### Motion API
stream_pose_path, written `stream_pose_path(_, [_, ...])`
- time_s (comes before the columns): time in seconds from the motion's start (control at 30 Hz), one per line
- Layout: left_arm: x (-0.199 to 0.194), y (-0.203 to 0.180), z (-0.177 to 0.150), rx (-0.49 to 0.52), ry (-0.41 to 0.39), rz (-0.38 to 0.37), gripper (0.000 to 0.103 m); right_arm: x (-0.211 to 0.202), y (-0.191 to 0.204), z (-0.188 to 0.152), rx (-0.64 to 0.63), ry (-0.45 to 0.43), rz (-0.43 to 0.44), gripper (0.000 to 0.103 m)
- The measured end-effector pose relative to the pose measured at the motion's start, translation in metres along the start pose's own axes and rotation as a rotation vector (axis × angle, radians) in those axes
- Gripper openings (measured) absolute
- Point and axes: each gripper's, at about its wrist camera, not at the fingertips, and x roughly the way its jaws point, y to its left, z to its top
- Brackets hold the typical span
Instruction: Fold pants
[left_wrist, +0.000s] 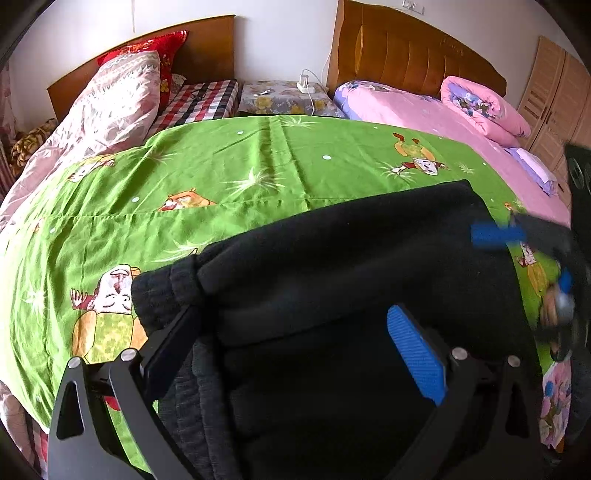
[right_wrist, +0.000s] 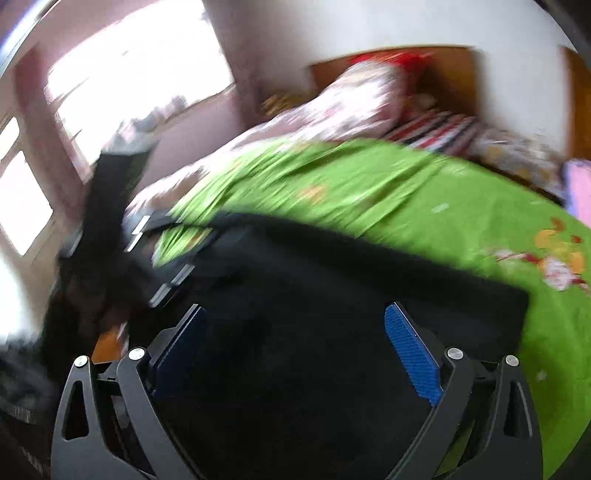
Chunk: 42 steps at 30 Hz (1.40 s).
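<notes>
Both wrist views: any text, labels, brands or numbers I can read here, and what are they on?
None readable.
Green sheet: cartoon figures only, no lettering.
Black pants: no tag or logo showing.
Headboard: a faint embossed mark, too small to read.
Right wrist view: motion-blurred, nothing legible.

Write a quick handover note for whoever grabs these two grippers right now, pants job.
Left gripper: open, over the black pants, gripping nothing.
Right gripper: open too, over the same pants; its view is blurred.
Pants lie on the green bedsheet, already doubled over, ribbed band at the left end.
Done: at least one fold.
Left: probably one more fold, then smoothing.
</notes>
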Motion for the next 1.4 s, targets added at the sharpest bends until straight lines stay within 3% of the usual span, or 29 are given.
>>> stream_pose_path(0.07, [0.0,-0.001,0.0,0.001,0.0,0.006,0.101,0.018,0.005,-0.011,-0.055,0.069,-0.094,0.095])
stream_pose_path(0.13, [0.001,-0.001,0.0,0.004,0.001,0.012,0.101,0.016,0.0,-0.014,-0.031,0.039,-0.12,0.095])
stream_pose_path(0.23, [0.002,-0.003,0.0,0.012,0.006,0.021,0.101,0.001,-0.006,-0.011,0.07,-0.011,-0.229,0.095])
stream_pose_path(0.3, [0.003,-0.002,-0.001,0.015,0.008,0.024,0.101,-0.014,0.0,-0.017,0.109,-0.068,-0.205,0.095])
stream_pose_path(0.4, [0.002,-0.002,-0.002,0.014,0.0,0.031,0.101,-0.032,0.037,-0.033,0.058,-0.099,-0.198,0.095])
stream_pose_path(0.5, [-0.018,-0.005,-0.009,-0.007,-0.094,0.075,0.101,-0.043,0.066,-0.049,0.025,-0.137,-0.224,0.095])
stream_pose_path(0.57, [-0.044,-0.008,-0.021,-0.028,-0.202,0.076,0.101,-0.058,0.082,-0.068,0.051,-0.183,-0.239,0.095])
stream_pose_path(0.7, [-0.097,-0.018,-0.066,-0.094,-0.454,0.09,0.102,-0.076,0.103,-0.106,0.084,-0.248,-0.392,0.098])
stream_pose_path(0.8, [-0.113,-0.03,-0.098,-0.134,-0.541,0.17,0.102,-0.078,0.112,-0.135,0.134,-0.269,-0.474,0.098])
stream_pose_path(1.03, [-0.107,-0.066,-0.154,-0.143,-0.564,0.334,0.102,-0.089,0.131,-0.17,0.116,-0.4,-0.619,0.098])
stream_pose_path(1.17, [-0.104,-0.08,-0.166,-0.157,-0.556,0.301,0.102,-0.102,0.136,-0.172,0.115,-0.47,-0.656,0.098])
stream_pose_path(1.4, [-0.104,-0.096,-0.168,-0.12,-0.555,0.29,0.102,-0.104,0.142,-0.167,0.09,-0.486,-0.64,0.098])
